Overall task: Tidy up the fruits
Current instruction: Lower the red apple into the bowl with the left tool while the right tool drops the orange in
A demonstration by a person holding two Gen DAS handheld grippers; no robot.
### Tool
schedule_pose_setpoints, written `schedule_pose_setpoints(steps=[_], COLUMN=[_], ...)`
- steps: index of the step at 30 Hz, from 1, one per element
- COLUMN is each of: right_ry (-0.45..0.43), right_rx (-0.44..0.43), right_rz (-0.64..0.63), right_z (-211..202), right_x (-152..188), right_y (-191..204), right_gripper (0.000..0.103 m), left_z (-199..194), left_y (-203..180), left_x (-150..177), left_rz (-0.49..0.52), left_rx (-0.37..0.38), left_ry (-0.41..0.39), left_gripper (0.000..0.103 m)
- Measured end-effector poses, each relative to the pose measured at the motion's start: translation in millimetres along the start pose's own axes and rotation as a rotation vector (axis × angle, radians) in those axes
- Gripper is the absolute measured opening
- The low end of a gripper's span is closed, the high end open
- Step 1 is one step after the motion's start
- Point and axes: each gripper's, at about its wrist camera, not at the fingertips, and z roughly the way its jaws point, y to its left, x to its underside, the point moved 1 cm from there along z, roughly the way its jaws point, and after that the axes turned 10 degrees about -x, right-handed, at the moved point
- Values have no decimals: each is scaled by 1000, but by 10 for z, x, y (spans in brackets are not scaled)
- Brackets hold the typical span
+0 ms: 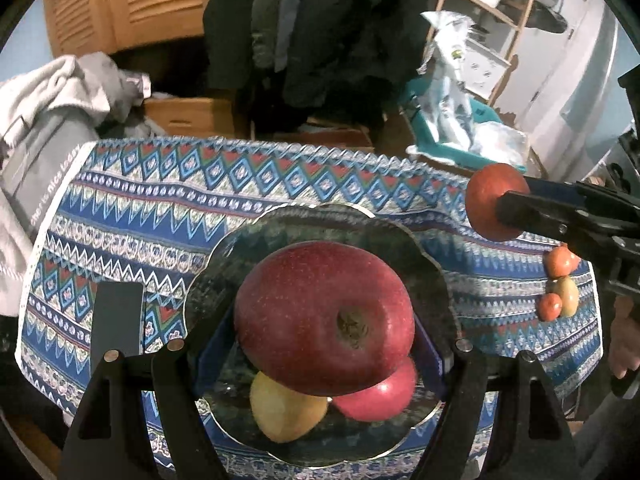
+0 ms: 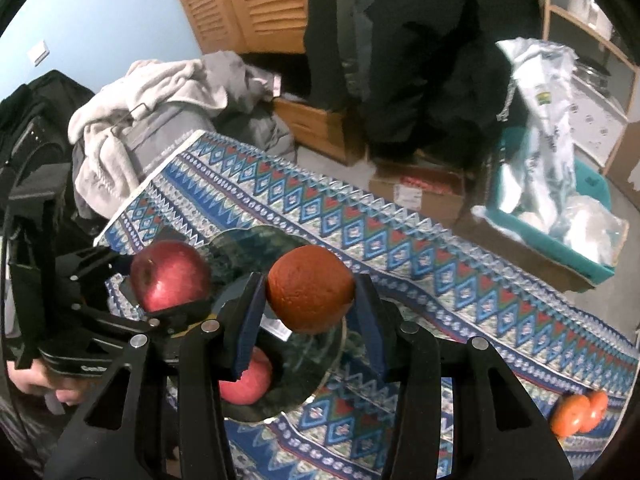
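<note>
- While our left gripper [image 1: 320, 356] clamps the big dark-red apple [image 1: 324, 316] at lower centre above the scalloped glass plate [image 1: 424, 248], we lower gently.
- Our right gripper [image 2: 310, 316] grips the round orange fruit [image 2: 310, 290]; we keep them apart.

The glass plate [image 1: 224, 248] is crowding up: a yellow fruit [image 1: 280, 412] and a pink apple [image 1: 380, 396] fill its near side, the far half lies bare. Left of the plate the patterned cloth [image 1: 140, 208] on the counter is wide open. On the right, three small fruits [image 1: 560, 288] cluster near the cloth's edge, blocking that lane.
</note>
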Motion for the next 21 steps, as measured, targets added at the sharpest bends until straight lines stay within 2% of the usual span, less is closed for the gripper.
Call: schedule_pose_setpoints(steps=[10, 21], right_ry=[86, 179], right_rx=[-35, -26], right_rz=[-8, -14], right_z=[480, 869], right_x=[73, 187], right_y=[82, 73], right_gripper=[45, 45], left_z=[413, 650], left_y=[227, 229], left_x=[79, 194], left_rz=[-61, -36], left_rx=[-13, -47], left_ry=[94, 138], left_gripper=[80, 80])
